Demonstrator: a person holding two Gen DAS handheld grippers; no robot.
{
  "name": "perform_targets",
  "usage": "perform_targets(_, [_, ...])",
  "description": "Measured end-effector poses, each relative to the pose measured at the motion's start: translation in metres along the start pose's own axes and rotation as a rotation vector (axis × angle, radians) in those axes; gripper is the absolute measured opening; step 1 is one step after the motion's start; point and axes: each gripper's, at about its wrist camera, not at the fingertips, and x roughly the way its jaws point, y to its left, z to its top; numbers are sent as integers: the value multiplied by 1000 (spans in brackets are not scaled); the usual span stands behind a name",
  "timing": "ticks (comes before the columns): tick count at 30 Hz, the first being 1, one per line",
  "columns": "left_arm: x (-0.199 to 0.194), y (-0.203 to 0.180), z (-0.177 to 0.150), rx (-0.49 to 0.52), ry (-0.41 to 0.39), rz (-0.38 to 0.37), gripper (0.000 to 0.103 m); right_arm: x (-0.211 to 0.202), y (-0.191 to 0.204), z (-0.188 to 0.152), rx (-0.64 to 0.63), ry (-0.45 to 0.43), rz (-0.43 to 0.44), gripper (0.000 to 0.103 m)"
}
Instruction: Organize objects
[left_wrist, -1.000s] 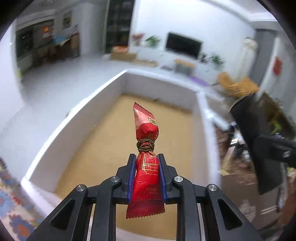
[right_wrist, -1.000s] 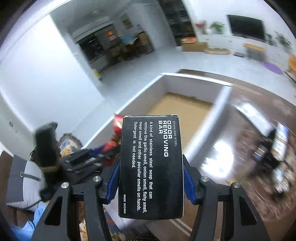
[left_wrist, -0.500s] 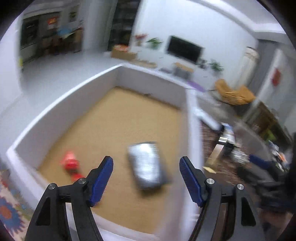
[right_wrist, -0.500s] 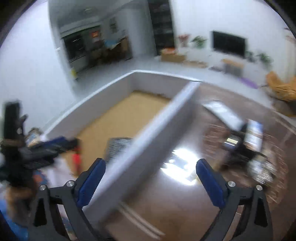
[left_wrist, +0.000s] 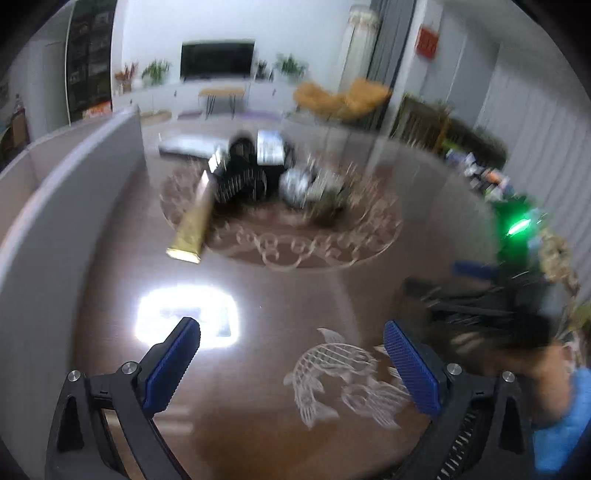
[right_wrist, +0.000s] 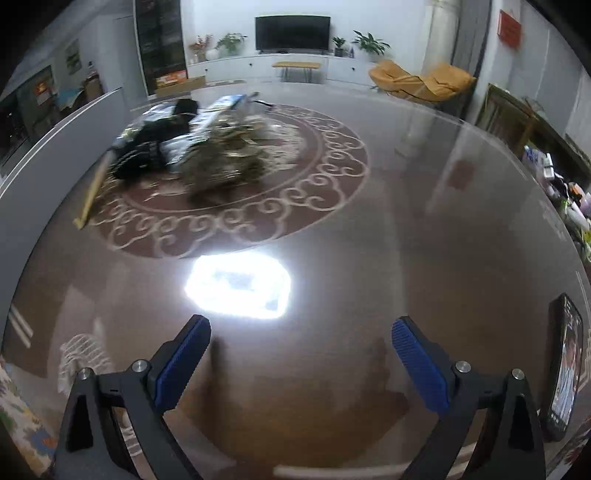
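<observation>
Both the left claw (left_wrist: 291, 354) and right claw (right_wrist: 301, 350) gape wide and empty, the left's jaws having just opened, with the gold tube (left_wrist: 192, 225) lying lengthwise ahead, nearer the left.

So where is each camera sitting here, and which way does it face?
Left wrist: on the left tongs, looking down across the dark table at the blurred pile of objects; its open blue pads show, with the other tongs and a hand blurred at right.
Right wrist: on the right tongs, angled down at the same table; only its open pads show, plus a phone at right.
Shared: the pile, the gold tube, the white bin wall, the TV.
</observation>
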Motion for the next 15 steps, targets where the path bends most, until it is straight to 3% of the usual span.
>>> perform_targets(2, [31, -6, 8, 2, 53, 50, 101, 12, -7, 3, 4, 9, 0, 99])
perform_targets(8, [78, -11, 26, 75, 85, 136, 101, 31, -10, 10, 32, -10, 9, 101])
perform_targets(15, [88, -6, 34, 82, 77, 126, 103, 32, -9, 9, 49, -18, -7, 103])
